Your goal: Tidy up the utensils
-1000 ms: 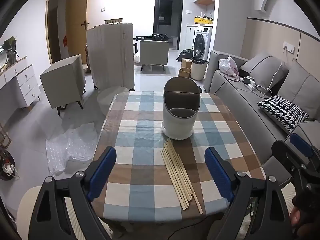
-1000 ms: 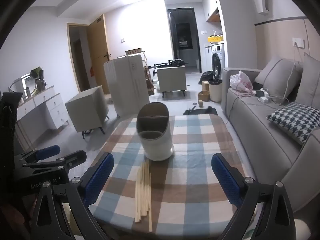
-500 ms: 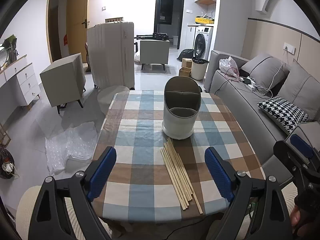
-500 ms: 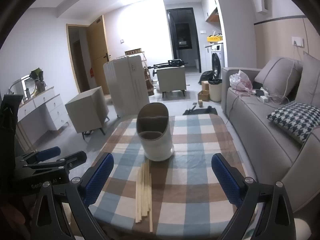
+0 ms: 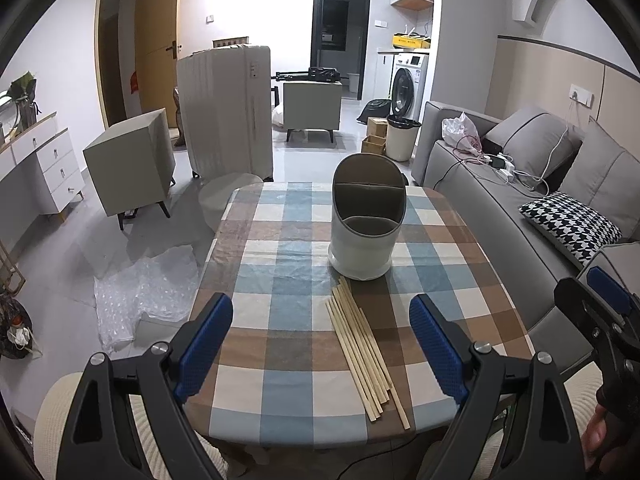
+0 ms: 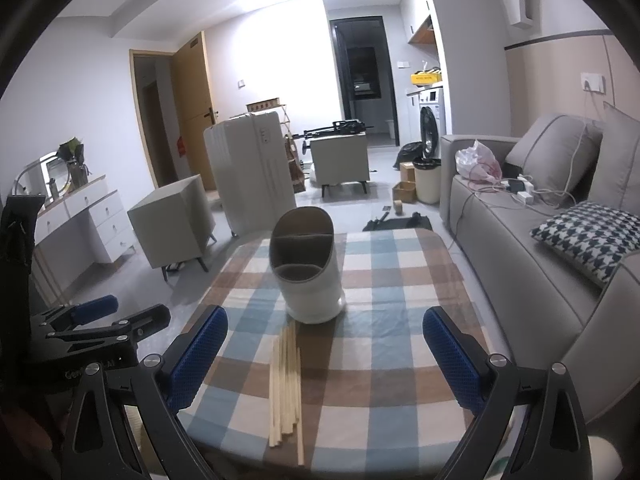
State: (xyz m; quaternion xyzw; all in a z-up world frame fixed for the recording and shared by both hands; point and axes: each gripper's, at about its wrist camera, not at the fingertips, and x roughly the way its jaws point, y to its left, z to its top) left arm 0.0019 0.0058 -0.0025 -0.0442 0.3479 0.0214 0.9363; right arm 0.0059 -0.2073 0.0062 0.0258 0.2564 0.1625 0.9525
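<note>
Chopsticks [image 5: 366,354] lay loose in a bundle on the checked bench [image 5: 280,280], near edge, tips just short of the holder [image 5: 366,216] behind them. Left hand-held gripper [image 5: 320,346] and right hand-held gripper [image 6: 324,354] both hovered short of the bench, jaws spread wide, empty. Best bet: come down across the bundle mid-length, pinch a few sticks squarely, then tip them upright into one holder compartment.
</note>
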